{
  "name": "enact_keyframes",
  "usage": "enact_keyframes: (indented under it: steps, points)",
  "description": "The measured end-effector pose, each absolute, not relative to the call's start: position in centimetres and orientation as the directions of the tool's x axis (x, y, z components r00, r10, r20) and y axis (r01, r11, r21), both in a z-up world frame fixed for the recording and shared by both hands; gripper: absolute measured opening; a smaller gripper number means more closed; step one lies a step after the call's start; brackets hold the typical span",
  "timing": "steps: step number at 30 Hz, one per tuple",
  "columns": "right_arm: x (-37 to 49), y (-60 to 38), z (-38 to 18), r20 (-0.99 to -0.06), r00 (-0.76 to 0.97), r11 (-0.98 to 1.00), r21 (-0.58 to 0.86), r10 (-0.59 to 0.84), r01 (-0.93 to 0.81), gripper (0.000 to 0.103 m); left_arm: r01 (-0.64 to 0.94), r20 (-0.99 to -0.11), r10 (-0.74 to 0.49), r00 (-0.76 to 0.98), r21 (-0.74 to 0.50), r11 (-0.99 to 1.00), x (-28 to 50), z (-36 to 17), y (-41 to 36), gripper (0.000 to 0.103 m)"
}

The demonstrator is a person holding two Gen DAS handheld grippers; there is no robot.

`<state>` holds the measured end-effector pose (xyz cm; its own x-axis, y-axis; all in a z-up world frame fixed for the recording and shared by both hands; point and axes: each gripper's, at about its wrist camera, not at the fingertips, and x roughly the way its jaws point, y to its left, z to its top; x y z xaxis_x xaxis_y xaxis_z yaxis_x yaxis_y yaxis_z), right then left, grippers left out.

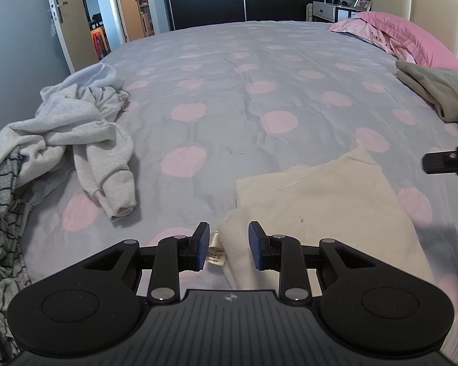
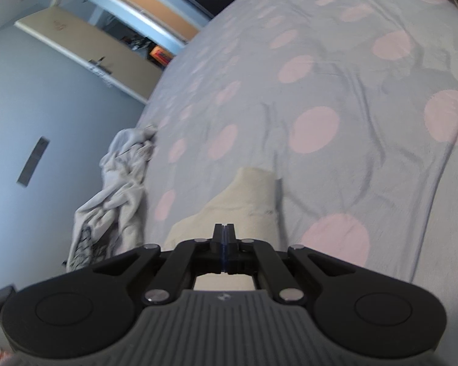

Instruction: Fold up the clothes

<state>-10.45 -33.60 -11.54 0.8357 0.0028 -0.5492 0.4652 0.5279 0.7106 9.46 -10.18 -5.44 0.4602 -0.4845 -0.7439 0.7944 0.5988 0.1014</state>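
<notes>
A cream garment [image 1: 320, 201] lies folded flat on the grey bedspread with pink dots [image 1: 244, 106]. In the left wrist view my left gripper [image 1: 228, 228] hovers at the garment's near left corner. Its blue pads stand apart, with the cloth edge and a white label [image 1: 215, 253] in the gap, and neither pad presses on the cloth. In the right wrist view my right gripper [image 2: 224, 228] is shut, pads together, with nothing visible between them. It sits just above the cream garment [image 2: 238, 201]. A black part of it [image 1: 448, 161] shows at the right edge of the left wrist view.
A crumpled light grey sweatshirt [image 1: 85, 134] and a patterned grey garment [image 1: 0, 213] lie at the bed's left edge. A khaki garment [image 1: 433, 88] and pink pillows [image 1: 412, 36] sit at the far right by the headboard. The grey heap [image 2: 122, 177] hangs at the bed's edge.
</notes>
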Motion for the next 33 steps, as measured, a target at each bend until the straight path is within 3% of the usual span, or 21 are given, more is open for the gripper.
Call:
enact_keyframes:
  steps: [5, 6, 7, 8, 15, 20, 23, 25, 26, 33]
  points:
    - [-12.1, -32.9, -10.8, -0.561, 0.828, 0.534, 0.702, 0.006, 0.472, 0.004, 0.786, -0.734, -0.489, 0.471, 0.097, 0.611, 9.2, -4.9, -9.4, 0.026]
    - [-12.2, -33.1, -11.1, -0.578, 0.816, 0.511, 0.698, -0.009, 0.501, 0.011, 0.785, -0.733, -0.490, 0.471, 0.095, 0.612, 9.1, -4.9, -9.4, 0.026]
    - [-12.3, -33.6, -11.7, -0.589, 0.808, 0.469, 0.708, -0.020, 0.527, 0.035, 0.787, -0.734, -0.491, 0.470, 0.096, 0.610, 9.0, -4.9, -9.4, 0.026]
    - [-12.5, -34.1, -12.3, -0.594, 0.804, 0.425, 0.721, -0.028, 0.547, 0.044, 0.788, -0.734, -0.491, 0.469, 0.097, 0.608, 9.0, -4.9, -9.3, 0.026]
    - [-11.5, -35.8, -14.9, -0.585, 0.811, 0.270, 0.778, -0.016, 0.567, 0.046, 0.811, -0.735, -0.498, 0.460, 0.121, 0.572, 8.4, -5.1, -10.1, 0.026]
    - [-10.0, -36.1, -16.1, -0.595, 0.804, 0.219, 0.785, 0.005, 0.579, 0.044, 0.818, -0.743, -0.490, 0.456, 0.133, 0.560, 8.4, -5.6, -10.5, 0.026]
    - [-9.2, -36.3, -16.7, -0.597, 0.802, 0.204, 0.787, 0.011, 0.583, 0.025, 0.819, -0.745, -0.486, 0.457, 0.138, 0.558, 8.5, -5.6, -10.5, 0.026]
    - [-8.7, -36.3, -16.8, -0.602, 0.798, 0.215, 0.781, 0.012, 0.586, 0.004, 0.818, -0.745, -0.485, 0.458, 0.140, 0.557, 8.5, -5.6, -10.4, 0.026]
    - [-8.5, -36.3, -16.7, -0.596, 0.803, 0.221, 0.785, 0.014, 0.579, 0.000, 0.818, -0.746, -0.483, 0.459, 0.142, 0.558, 8.6, -5.6, -10.4, 0.026]
    - [-9.0, -35.4, -14.9, -0.550, 0.835, 0.297, 0.799, 0.012, 0.522, 0.000, 0.810, -0.738, -0.482, 0.473, 0.149, 0.567, 8.7, -5.3, -9.8, 0.026]
